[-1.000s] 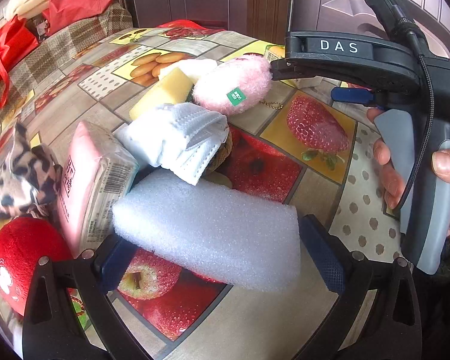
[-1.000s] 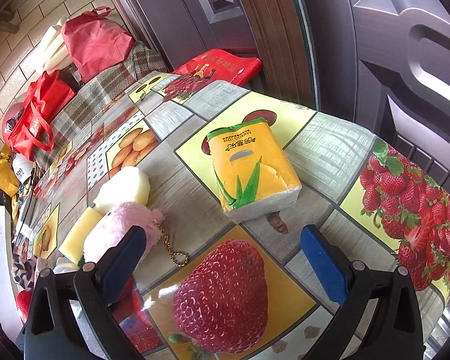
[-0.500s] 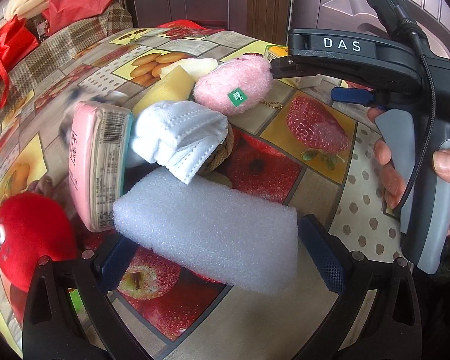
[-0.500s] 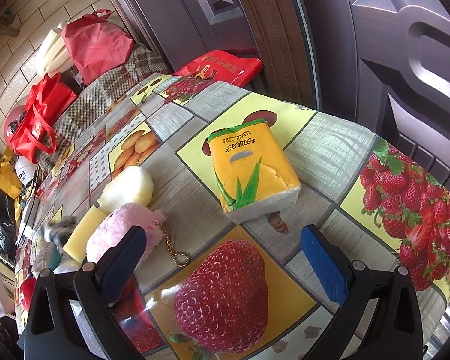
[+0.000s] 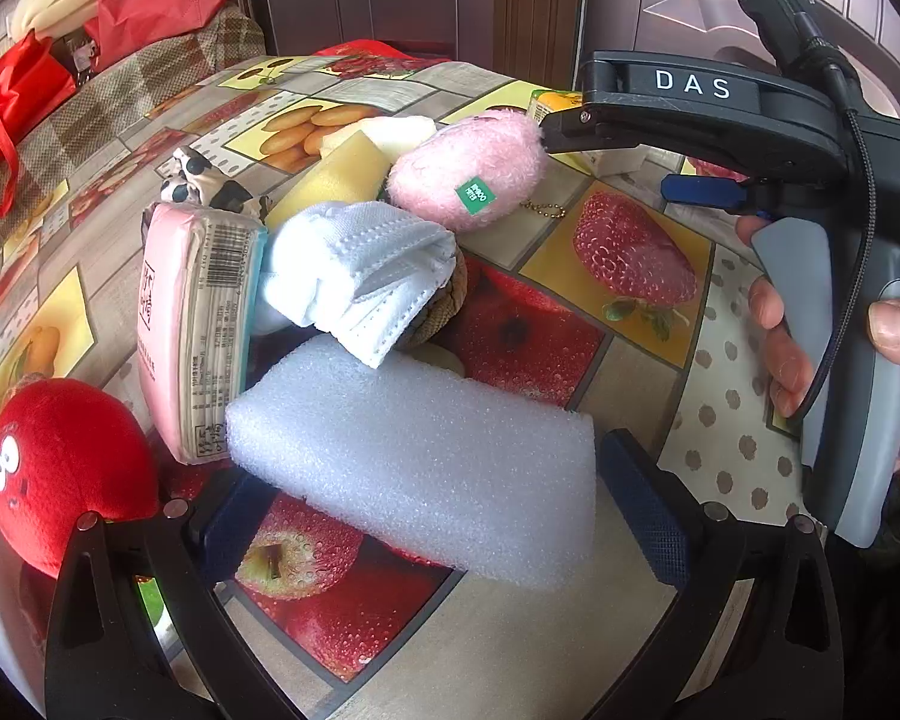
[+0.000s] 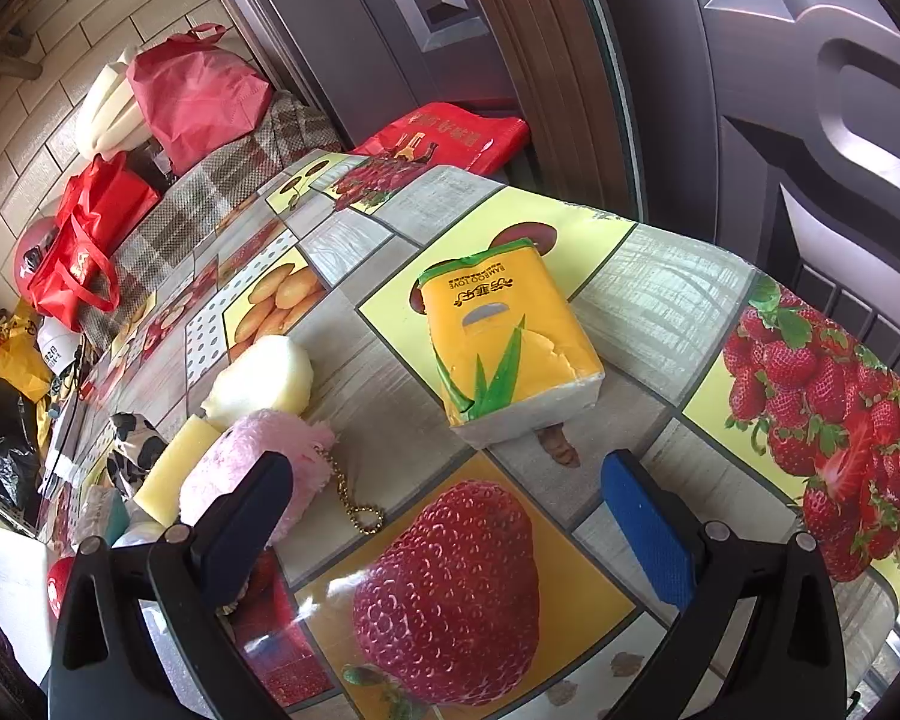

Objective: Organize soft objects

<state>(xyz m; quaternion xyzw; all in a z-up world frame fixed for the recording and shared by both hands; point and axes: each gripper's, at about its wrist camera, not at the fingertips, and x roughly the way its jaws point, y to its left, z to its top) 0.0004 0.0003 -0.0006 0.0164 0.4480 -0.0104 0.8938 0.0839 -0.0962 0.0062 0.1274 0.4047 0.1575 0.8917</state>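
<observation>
Already most of the soft things stand close together in one group on the surface (image 5: 570, 648), which is covered with a fruit-print cloth. The left gripper (image 5: 432, 516) holds a white foam block (image 5: 414, 456) between its two blue pads, and the block touches the edge of this group. Just behind it lie a folded white face mask (image 5: 360, 276) and a pink tissue pack (image 5: 192, 330) standing on its side. A red plush toy (image 5: 60, 468) is at the left. Farther back are a yellow sponge (image 5: 336, 180), a pale foam piece (image 5: 396, 132) and a pink fluffy keychain toy (image 5: 468, 174).

The right gripper (image 6: 450, 516) is wide and holds nothing; it hovers over the strawberry picture. In front of it the yellow tissue pack (image 6: 504, 342) lies alone, apart from the group.

I judge that the gathering is nearly finished. What is left seems to be releasing the foam block at the pile and bringing the yellow tissue pack to join the others.
</observation>
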